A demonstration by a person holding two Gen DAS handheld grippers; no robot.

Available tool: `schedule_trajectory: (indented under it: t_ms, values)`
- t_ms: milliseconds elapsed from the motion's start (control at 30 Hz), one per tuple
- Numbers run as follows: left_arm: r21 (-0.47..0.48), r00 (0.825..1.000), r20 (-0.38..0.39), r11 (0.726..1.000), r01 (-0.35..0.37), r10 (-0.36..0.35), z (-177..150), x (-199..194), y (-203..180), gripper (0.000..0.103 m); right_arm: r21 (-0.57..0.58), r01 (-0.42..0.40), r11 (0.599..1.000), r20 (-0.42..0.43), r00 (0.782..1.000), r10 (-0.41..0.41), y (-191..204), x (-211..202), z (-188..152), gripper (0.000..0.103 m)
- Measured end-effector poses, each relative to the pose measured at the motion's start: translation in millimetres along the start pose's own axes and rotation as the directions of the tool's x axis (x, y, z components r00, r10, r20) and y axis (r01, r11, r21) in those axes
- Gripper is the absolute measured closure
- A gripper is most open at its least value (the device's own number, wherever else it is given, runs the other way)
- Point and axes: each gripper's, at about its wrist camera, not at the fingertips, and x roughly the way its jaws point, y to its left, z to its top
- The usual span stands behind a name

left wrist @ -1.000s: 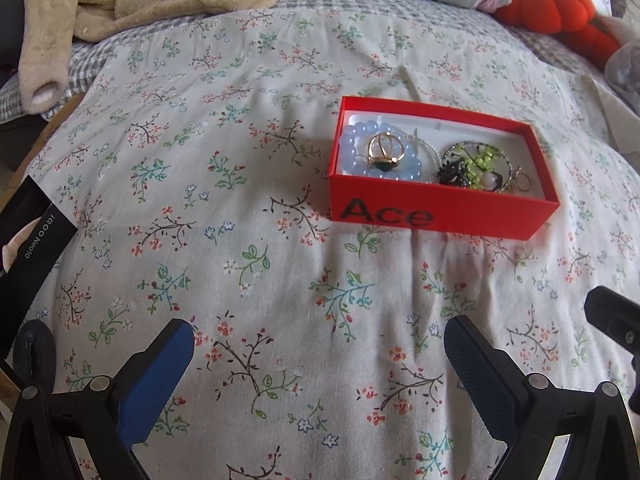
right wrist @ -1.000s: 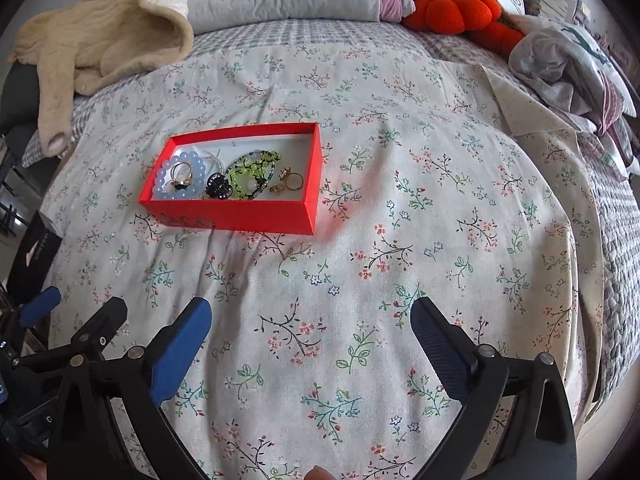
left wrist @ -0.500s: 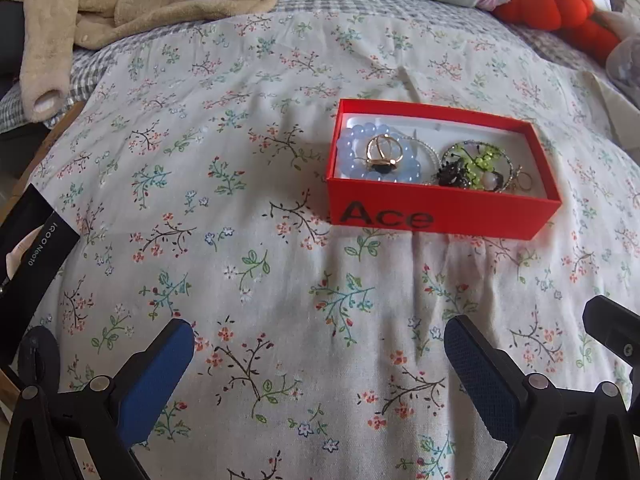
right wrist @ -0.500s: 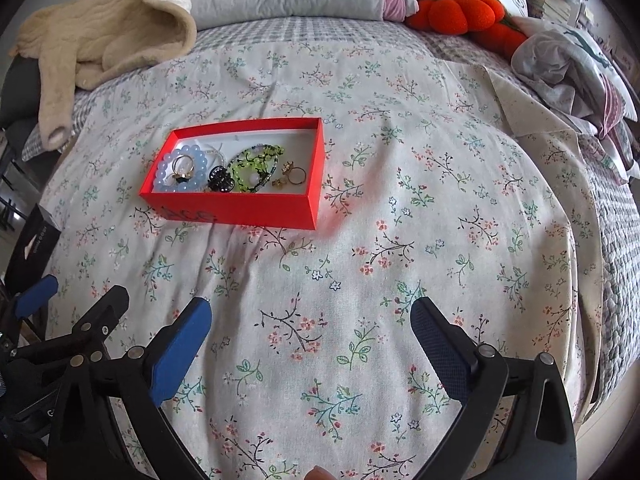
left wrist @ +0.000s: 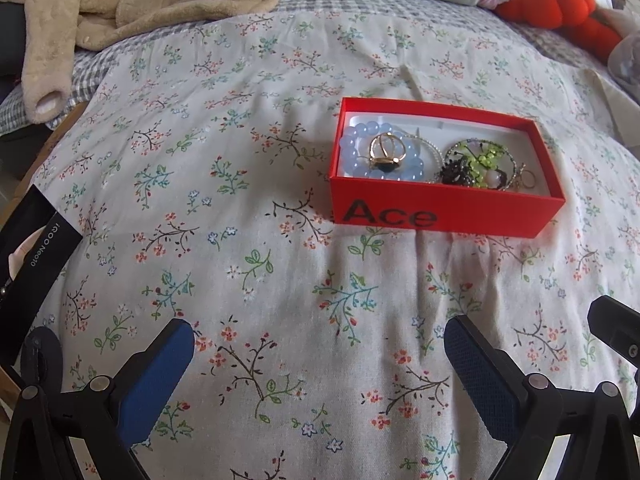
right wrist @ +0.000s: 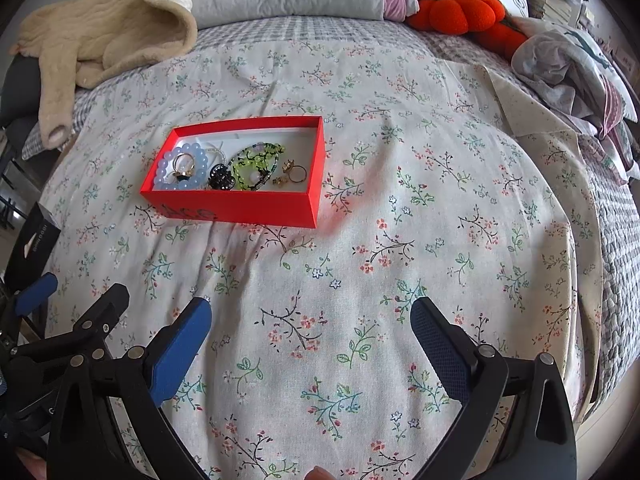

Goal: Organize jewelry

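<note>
Red "Ace" box (left wrist: 444,212), lidless, on floral bedspread (left wrist: 240,240): blue bead bracelet (left wrist: 352,156) with gold ring (left wrist: 386,148) atop, left end; green beaded piece (right wrist: 256,166) centre; small gold rings (right wrist: 296,174) right. Left gripper (left wrist: 320,364), right gripper (right wrist: 310,344): jaws wide apart, empty, well short of box.

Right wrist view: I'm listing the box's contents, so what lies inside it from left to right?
In the red box: blue bead bracelet → black flower piece → green beaded oval → thin gold ring.
</note>
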Motion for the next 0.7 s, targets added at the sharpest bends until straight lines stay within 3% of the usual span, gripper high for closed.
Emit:
schedule_trajectory:
  t_ms: [700]
  values:
    - [0.008, 1.0, 0.0, 1.0, -0.004, 0.004, 0.1, 0.4, -0.4, 0.0, -0.001, 0.002, 1.0, 0.0, 1.0, -0.002, 0.5, 0.1, -0.4, 0.002]
